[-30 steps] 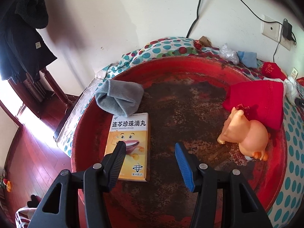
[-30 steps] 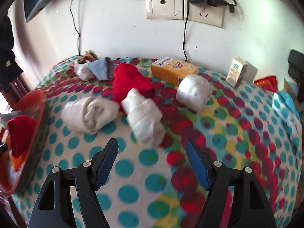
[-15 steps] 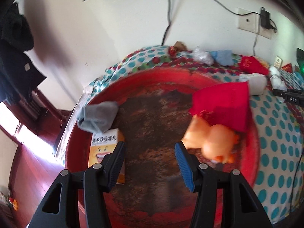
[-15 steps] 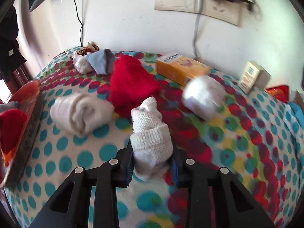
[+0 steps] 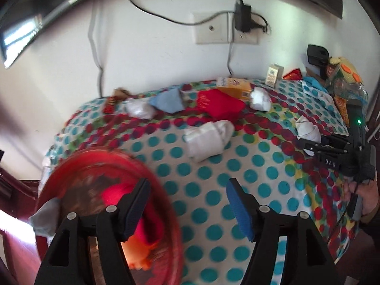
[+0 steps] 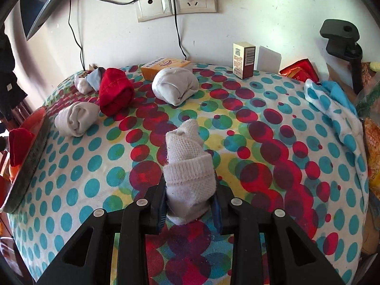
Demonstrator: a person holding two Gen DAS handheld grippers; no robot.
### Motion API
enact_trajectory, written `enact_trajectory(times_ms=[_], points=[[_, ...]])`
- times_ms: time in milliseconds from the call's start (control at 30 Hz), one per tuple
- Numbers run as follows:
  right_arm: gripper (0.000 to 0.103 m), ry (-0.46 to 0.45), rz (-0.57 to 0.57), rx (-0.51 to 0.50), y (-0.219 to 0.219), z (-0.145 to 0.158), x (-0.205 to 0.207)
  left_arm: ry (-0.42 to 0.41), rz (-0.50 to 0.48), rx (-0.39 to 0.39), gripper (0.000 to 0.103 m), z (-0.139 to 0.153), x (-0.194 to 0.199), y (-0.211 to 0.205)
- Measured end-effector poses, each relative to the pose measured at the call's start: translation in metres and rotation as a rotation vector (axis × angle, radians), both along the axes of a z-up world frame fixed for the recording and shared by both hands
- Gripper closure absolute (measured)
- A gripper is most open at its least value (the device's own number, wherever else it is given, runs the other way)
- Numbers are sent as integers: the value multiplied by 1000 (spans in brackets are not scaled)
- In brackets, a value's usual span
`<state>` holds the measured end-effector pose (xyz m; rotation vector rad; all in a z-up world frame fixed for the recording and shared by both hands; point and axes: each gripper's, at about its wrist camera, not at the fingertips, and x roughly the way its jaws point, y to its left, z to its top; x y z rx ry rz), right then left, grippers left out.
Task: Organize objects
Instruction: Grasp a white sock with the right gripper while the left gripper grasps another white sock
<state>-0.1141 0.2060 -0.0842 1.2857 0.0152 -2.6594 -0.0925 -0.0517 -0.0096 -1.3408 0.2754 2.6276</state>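
My right gripper [image 6: 190,204] is shut on a rolled white sock [image 6: 187,166] and holds it above the dotted tablecloth [image 6: 285,142]; it also shows in the left wrist view [image 5: 308,142] with the sock [image 5: 307,128]. My left gripper [image 5: 187,204] is open and empty over the right rim of the red tray [image 5: 171,213], which holds a red cloth [image 5: 111,194] and a grey sock [image 5: 45,216]. On the table lie another white sock roll [image 6: 76,118], a red roll [image 6: 114,92] and a white bundle [image 6: 175,85].
An orange medicine box [image 6: 163,67] and a small upright box [image 6: 243,59] stand by the wall under the sockets [image 6: 175,2]. A blue cloth [image 6: 95,78], a dotted cloth [image 6: 332,104], snack packets [image 6: 299,68] and a black clamp stand [image 6: 342,40] sit at the edges.
My right gripper closed on the white sock and lifted it toward the table's middle. My left gripper swung right, from over the tray to its right rim, still open.
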Motion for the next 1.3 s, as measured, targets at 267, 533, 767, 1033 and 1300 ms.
enact_trajectory(times_ms=[267, 533, 767, 1033, 1300], points=[[71, 2, 11, 33, -3, 0, 0, -171, 30, -18, 34, -51, -76, 33], [69, 1, 14, 26, -4, 0, 1, -204, 78, 1, 34, -70, -121, 38], [69, 0, 14, 15, -5, 0, 1, -172, 91, 15, 36, -82, -118, 49], [67, 1, 20, 27, -9, -1, 2, -165, 120, 19, 58, -77, -96, 52], [66, 2, 21, 56, -11, -2, 2, -152, 133, 23, 58, -75, -66, 56]])
